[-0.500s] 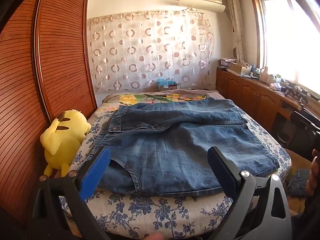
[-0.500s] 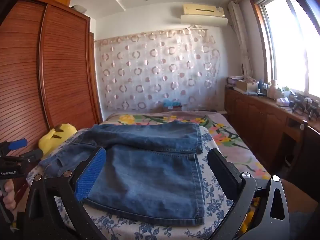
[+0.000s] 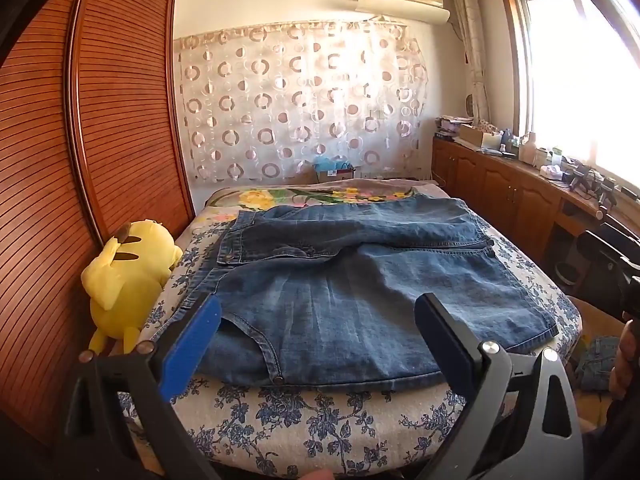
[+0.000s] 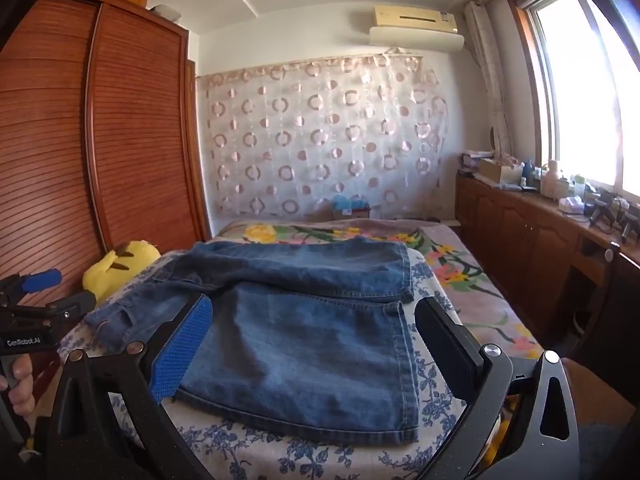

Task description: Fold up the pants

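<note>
Across the middle of both frames the jeans (image 3: 360,280) are spread flat on the bed (image 3: 320,420), legs toward the right, waistband toward the yellow plush toy (image 3: 128,280) at the left. No fold looks made yet; the approach step is judged to be in hand. The left tool (image 3: 318,344) and right tool (image 4: 314,340) are held wide open and empty, short of the denim. Next, an edge must be pinched by each.

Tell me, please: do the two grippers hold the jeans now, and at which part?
Nothing is held. The left gripper and the right gripper are open above the jeans, fingers not pressing the cloth.
</note>
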A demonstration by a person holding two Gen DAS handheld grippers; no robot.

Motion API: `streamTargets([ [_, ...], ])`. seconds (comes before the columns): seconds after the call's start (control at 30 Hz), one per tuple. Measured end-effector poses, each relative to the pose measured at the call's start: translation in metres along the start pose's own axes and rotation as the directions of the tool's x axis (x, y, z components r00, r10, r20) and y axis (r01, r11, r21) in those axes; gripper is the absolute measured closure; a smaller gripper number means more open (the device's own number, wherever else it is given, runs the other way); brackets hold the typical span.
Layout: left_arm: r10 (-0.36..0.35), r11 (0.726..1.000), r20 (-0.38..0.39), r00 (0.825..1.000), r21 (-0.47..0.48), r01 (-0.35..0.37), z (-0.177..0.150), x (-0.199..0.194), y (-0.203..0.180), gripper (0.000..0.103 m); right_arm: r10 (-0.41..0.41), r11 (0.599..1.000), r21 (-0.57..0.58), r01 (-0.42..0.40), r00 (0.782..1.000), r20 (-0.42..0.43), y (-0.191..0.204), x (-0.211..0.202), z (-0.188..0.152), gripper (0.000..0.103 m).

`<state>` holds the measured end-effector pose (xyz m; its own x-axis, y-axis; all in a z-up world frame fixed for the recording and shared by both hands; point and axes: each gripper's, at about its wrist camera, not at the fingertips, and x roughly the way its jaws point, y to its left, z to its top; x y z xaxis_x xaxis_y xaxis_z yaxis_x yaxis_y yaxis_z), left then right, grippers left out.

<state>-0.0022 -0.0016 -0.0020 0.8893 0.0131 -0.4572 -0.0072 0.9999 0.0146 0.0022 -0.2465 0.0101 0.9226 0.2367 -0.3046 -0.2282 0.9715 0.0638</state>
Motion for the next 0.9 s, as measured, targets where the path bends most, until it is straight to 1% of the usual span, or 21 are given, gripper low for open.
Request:
streamTargets([
  [0.63,0.002,1.0,0.005,1.0,0.004,-0.002,0.002,-0.002,0.0,0.005,0.007,1.0,-0.001,-0.007,1.0,0.001,0.001,-0.004,0.001,0.0],
  [0.7,0.005,1.0,0.009,1.0,0.004,-0.005,0.007,-0.009,0.0,0.005,0.004,1.0,-0.001,-0.004,1.0,0.001,0.002,-0.004,0.001,0.0],
  [0.9,0.005,1.0,0.013,1.0,0.004,-0.005,0.009,-0.011,-0.001,0.005,0.005,1.0,0.0,-0.005,1.0,0.0,0.001,-0.004,0.002,0.0],
])
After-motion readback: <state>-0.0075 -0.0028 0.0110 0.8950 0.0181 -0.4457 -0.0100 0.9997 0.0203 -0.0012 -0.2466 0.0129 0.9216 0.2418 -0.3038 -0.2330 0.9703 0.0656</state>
